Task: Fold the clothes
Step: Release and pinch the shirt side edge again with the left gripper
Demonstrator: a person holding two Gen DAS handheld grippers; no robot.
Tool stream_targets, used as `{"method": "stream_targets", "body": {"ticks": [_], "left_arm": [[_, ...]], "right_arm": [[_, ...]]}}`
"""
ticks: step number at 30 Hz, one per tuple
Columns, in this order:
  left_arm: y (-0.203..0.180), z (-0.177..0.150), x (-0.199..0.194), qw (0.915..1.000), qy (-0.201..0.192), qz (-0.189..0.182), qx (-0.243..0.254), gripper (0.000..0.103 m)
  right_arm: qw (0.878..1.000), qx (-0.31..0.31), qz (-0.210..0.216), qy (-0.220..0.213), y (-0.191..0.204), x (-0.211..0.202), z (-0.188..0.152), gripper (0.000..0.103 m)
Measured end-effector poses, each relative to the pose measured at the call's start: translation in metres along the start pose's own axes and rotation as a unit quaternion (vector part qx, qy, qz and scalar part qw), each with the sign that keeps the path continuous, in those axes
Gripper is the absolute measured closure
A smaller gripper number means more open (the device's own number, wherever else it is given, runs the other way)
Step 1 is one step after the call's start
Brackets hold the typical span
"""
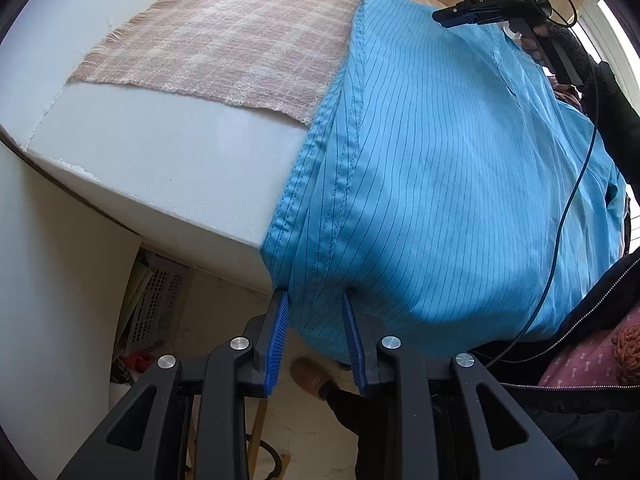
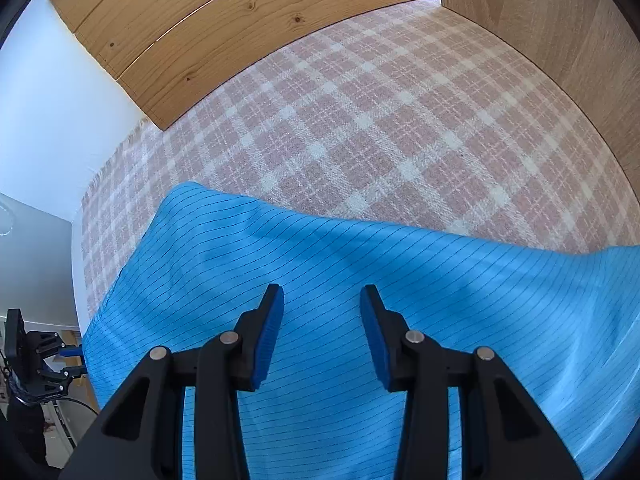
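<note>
Left tongs at blue garment hem, right tongs spread

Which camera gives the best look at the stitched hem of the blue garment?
The left wrist view: the blue garment's stitched hem runs along the fabric's left edge down to the left tool. The right wrist view shows only striped fabric and no clear hem stitching.
</note>
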State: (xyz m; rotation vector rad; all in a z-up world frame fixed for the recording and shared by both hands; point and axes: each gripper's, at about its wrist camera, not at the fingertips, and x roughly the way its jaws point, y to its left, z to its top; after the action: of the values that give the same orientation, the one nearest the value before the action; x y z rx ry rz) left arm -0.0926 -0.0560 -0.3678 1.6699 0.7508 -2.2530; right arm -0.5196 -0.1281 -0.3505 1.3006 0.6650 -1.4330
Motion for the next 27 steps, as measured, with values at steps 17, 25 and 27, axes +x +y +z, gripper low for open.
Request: {"method": "stream_targets", "body": {"ticks": [17, 25, 27], "left_arm": [[-0.012, 0.007, -0.057, 0.9973, -0.070, -0.011, -0.017, 0.103], [-0.038, 0.027, -0.018, 0.9991, -0.028, -0.004, 0.033, 0.098], [-0.031, 0.017, -0.026, 0.9990, -0.034, 0.011, 0.028, 0.096]], "right_arm": [[0.994, 0.098, -0.023, -0.048, -0.093, -0.060, -0.021, 0.063], [0.991, 0.063, -0.114, -0.021, -0.114, -0.035, -0.020, 0.064], [0.989, 0.064, -0.131, -0.017, -0.112, -0.038, -0.018, 0.064]]}}
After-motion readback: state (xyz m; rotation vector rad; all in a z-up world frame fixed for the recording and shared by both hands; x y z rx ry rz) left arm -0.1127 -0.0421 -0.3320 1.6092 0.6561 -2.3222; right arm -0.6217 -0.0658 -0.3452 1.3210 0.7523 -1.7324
